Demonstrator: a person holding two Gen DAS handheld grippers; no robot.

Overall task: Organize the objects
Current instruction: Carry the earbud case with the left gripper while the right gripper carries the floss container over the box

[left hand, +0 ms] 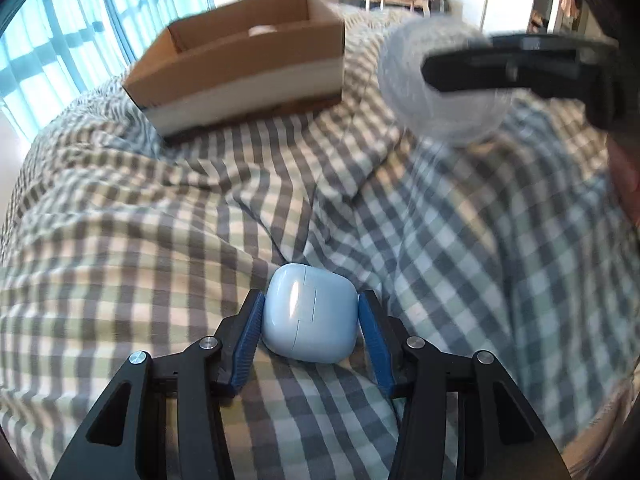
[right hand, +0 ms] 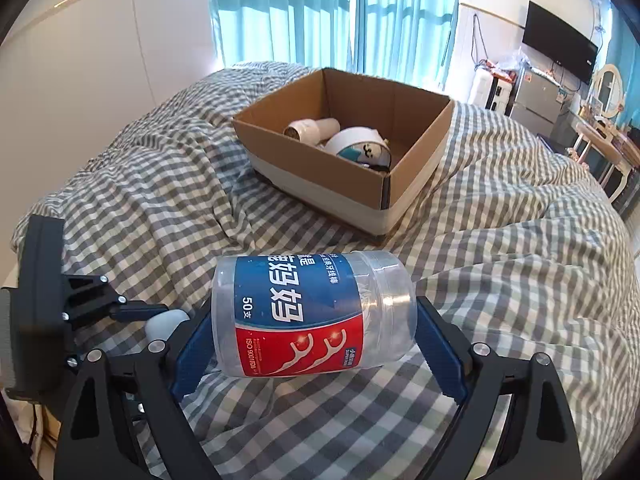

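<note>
My left gripper (left hand: 310, 322) is shut on a pale blue earbud case (left hand: 308, 312), held just above the checked bedcover. My right gripper (right hand: 316, 338) is shut on a clear plastic floss-pick jar (right hand: 312, 316) with a blue and red label, held sideways above the bed. The jar and right gripper also show blurred at the upper right of the left wrist view (left hand: 444, 80). An open cardboard box (right hand: 416, 168) sits on the bed ahead, holding a white tube-shaped item (right hand: 312, 129) and a round white item (right hand: 356, 146). The box also shows in the left wrist view (left hand: 240, 68).
The grey and white checked bedcover (right hand: 500, 280) is rumpled with folds. Blue curtains (right hand: 320, 12) hang behind the box. A TV (right hand: 560, 40), fridge and desk stand at the far right. The left gripper (right hand: 120, 308) shows at the lower left of the right wrist view.
</note>
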